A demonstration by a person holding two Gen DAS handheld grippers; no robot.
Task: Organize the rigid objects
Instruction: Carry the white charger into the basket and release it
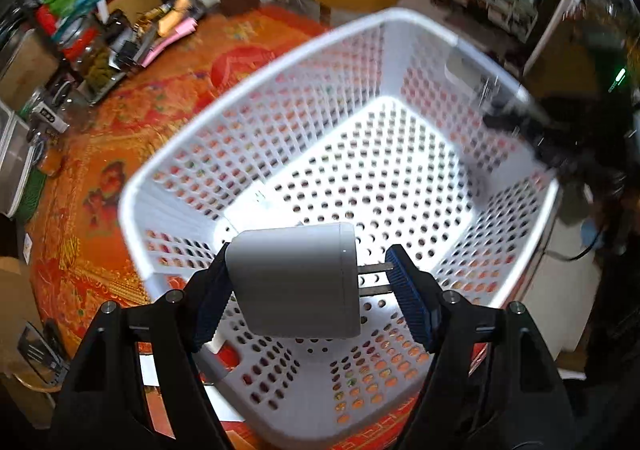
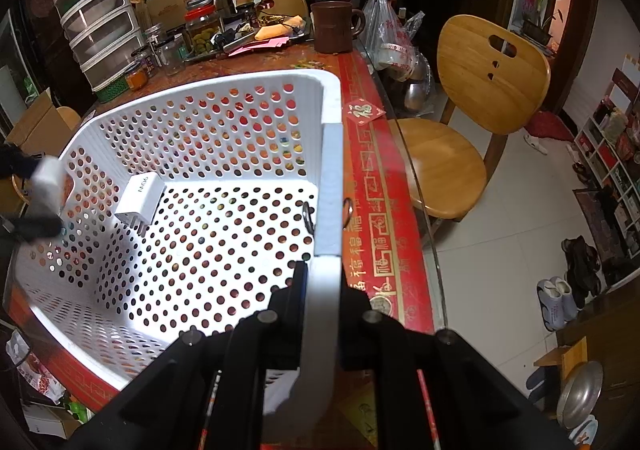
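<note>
A white plastic basket point(image 1: 400, 22), its walls and floor punched all over with round holes, sits on a table under a red and gold patterned cloth point(image 1: 160, 98). Above the basket's open mouth the left gripper point(image 1: 308, 282) holds a smooth, matte grey charger point(image 1: 296, 278) with rounded corners: one ribbed blue pad point(image 1: 210, 310) presses its flat end, the other meets its metal prongs. From the right wrist camera this same charger shows blurred at the far left, over the basket's left wall. A second, white charger point(image 2: 140, 196), boxy and glossy with printed lettering, lies inside the basket against that left wall, prongs toward the floor. The right gripper point(image 2: 320, 290) is clamped shut on the basket's thick right rim, one black finger inside, one outside. Past the table's right edge stands a rounded wooden chair point(image 2: 492, 66); a brown mug point(image 2: 332, 26) and glass jars point(image 2: 200, 30) crowd the far end.
</note>
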